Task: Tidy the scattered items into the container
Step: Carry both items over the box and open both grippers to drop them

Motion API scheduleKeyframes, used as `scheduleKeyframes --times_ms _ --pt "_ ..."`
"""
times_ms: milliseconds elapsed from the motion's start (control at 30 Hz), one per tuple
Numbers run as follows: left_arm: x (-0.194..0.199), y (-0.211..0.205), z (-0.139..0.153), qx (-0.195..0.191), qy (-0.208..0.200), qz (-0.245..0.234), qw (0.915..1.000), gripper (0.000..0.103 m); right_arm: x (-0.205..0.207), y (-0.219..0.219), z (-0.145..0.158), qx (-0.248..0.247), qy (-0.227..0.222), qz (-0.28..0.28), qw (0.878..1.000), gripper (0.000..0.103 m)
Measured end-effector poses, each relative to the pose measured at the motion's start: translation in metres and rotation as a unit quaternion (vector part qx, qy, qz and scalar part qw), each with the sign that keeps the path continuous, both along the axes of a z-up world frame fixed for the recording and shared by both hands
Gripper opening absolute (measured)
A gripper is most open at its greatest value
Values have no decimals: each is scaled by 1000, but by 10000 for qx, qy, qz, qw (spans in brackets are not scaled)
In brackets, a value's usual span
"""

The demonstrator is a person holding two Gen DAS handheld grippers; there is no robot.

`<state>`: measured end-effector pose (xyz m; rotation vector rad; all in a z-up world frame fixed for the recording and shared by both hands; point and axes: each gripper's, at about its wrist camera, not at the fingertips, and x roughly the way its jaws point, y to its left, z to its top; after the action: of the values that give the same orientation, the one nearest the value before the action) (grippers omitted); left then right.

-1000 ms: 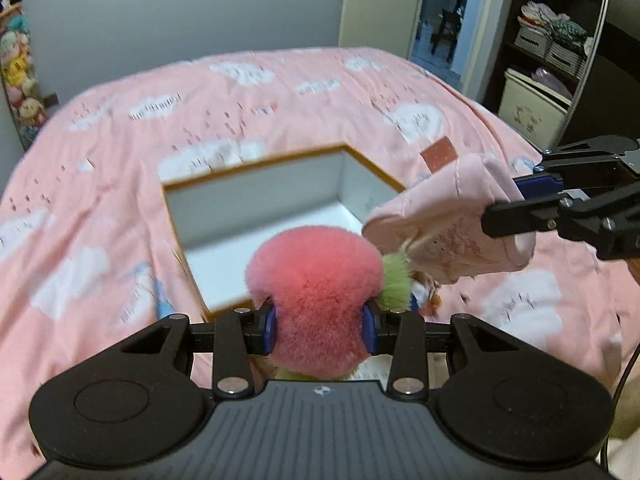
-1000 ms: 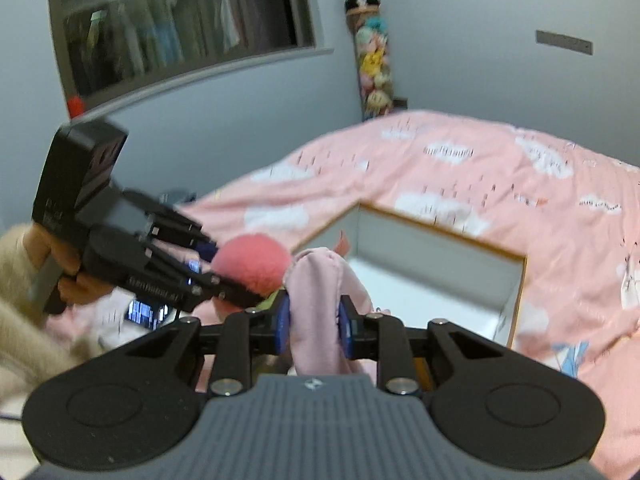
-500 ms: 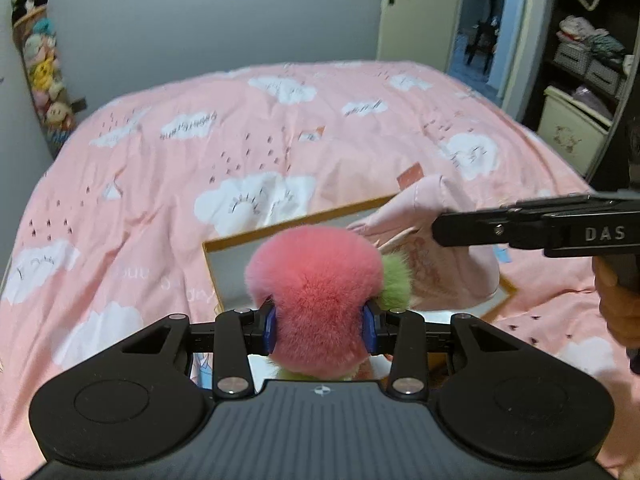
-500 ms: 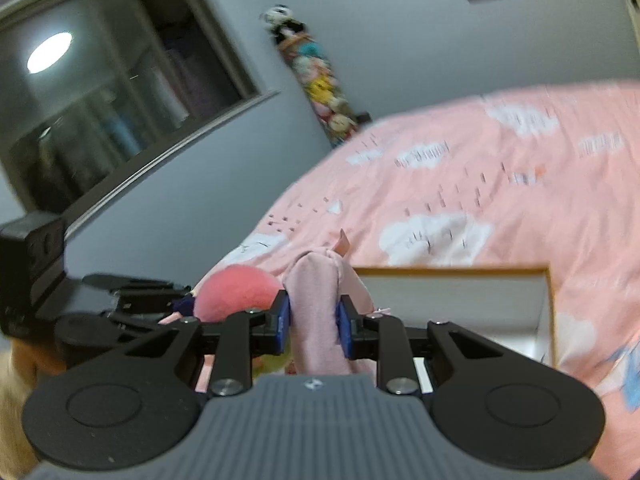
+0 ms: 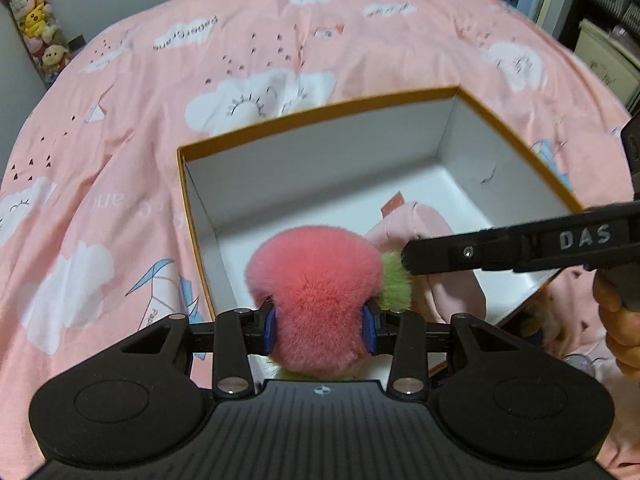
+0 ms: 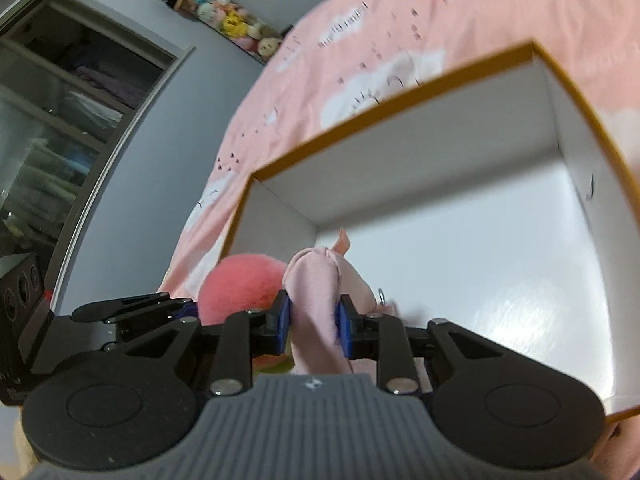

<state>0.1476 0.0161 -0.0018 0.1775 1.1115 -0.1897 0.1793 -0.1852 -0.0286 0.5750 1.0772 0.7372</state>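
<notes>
Pink bedspread (image 5: 120, 160) under box (image 5: 320, 128); left gripper (image 5: 320, 326) clamps pompom (image 5: 316, 280) — right gripper (image 6: 314, 326) clamps cloth (image 6: 316, 288).

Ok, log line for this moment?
left gripper: holds plush | right gripper: holds pink cloth | both over box

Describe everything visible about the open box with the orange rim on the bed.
The open rectangular box has a thin orange-brown rim, white inner walls and a glossy white floor that reflects light; it looks like cardboard. No lid is visible. It sits on the pink cloud-print bedspread. A small dark mark shows on one inner wall. No loose item is visible on its floor; both grippers' loads hang over its near side.
</notes>
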Motion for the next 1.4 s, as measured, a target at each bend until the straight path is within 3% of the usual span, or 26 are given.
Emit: scheduleKeyframes --times_ms 267,400,500,633,800,1067,1200,1400 --pt "10 -10 -14 578 329 -15 9978 47 10 0 2 -122 212 -33 9997 32" --pt "9 -13 -16 659 367 -57 9971 48 14 1 6 -894 73 -33 9960 35" --pt "10 -14 -15 730 307 -70 9968 48 20 0 -1 -1154 144 -26 9932 35" --pt "9 -11 -9 689 250 -78 9973 48 28 3 -12 -1540 288 75 9876 35" --pt "5 -6 3 677 89 -61 9977 48 31 11 -24 -1600 509 366 9851 33" --pt "-4 -5 10 645 -39 -103 9979 48 24 34 -22 -2094 285 819 9740 34" --pt "-8 -5 10 629 -62 -122 9979 49 22 38 -21 -2406 226 842 9667 49" --pt "-16 -3 12 553 -179 -154 9982 52 16 41 -18 -2542 -35 744 9643 53"
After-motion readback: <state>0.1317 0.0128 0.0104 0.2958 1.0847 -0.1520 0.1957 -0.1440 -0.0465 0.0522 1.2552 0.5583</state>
